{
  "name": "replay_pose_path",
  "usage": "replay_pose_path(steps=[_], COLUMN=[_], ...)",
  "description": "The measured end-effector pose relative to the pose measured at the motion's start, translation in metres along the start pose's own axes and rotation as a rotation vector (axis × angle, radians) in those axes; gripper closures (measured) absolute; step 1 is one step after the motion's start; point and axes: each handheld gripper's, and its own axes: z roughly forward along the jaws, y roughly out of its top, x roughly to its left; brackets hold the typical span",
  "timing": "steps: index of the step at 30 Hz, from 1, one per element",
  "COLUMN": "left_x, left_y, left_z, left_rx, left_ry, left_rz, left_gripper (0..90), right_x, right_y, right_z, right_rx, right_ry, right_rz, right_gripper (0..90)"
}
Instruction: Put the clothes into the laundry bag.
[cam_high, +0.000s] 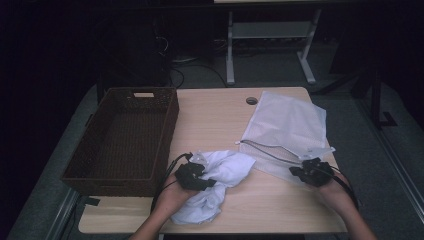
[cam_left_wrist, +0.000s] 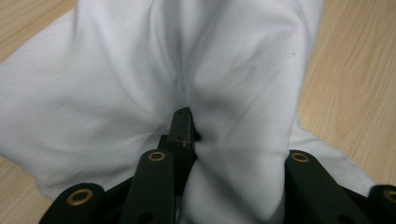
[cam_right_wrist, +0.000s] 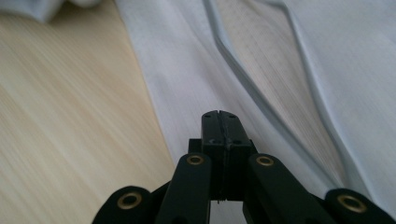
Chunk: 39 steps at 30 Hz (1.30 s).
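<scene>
Left claw (cam_left_wrist: 187, 135) clamping a bunched fold of crumpled white cotton garment (cam_high: 220, 182) lying on pale wooden bench (cam_high: 215, 112), likely for lifting. Right claw (cam_right_wrist: 219, 122) fully closed, apparently pinching edge of white mesh laundry bag (cam_high: 287, 125), probably steadying its unzipped mouth.
</scene>
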Motion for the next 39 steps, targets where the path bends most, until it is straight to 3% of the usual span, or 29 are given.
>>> replay_pose_path(steps=[4,7,18,28,33,39], left_x=[0.0,-0.001,0.001,0.001,0.001,0.001], left_y=[0.0,0.0,0.0,0.0,0.0,0.0], left_z=[0.0,0.0,0.0,0.0,0.0,0.0], left_rx=[0.001,0.002,-0.001,-0.001,-0.002,-0.002], left_ry=[0.001,0.004,-0.005,-0.006,-0.009,-0.009], left_rz=[0.001,0.004,0.004,0.003,0.002,0.001], left_gripper=[67.4,67.4,67.2,67.1,67.1,67.0], right_x=[-0.008,-0.013,-0.012,0.006,0.025,0.053], right_y=[-0.02,-0.025,-0.021,-0.003,0.007,0.015], right_z=[-0.012,-0.012,-0.003,0.01,0.017,0.023], right_rx=[0.01,0.028,0.051,0.042,0.043,0.036], right_ry=[-0.019,-0.029,0.012,0.071,0.111,0.194], right_rz=[0.045,0.064,0.034,-0.006,-0.061,-0.134], right_gripper=[89.9,89.9,89.9,89.9,89.9,89.8])
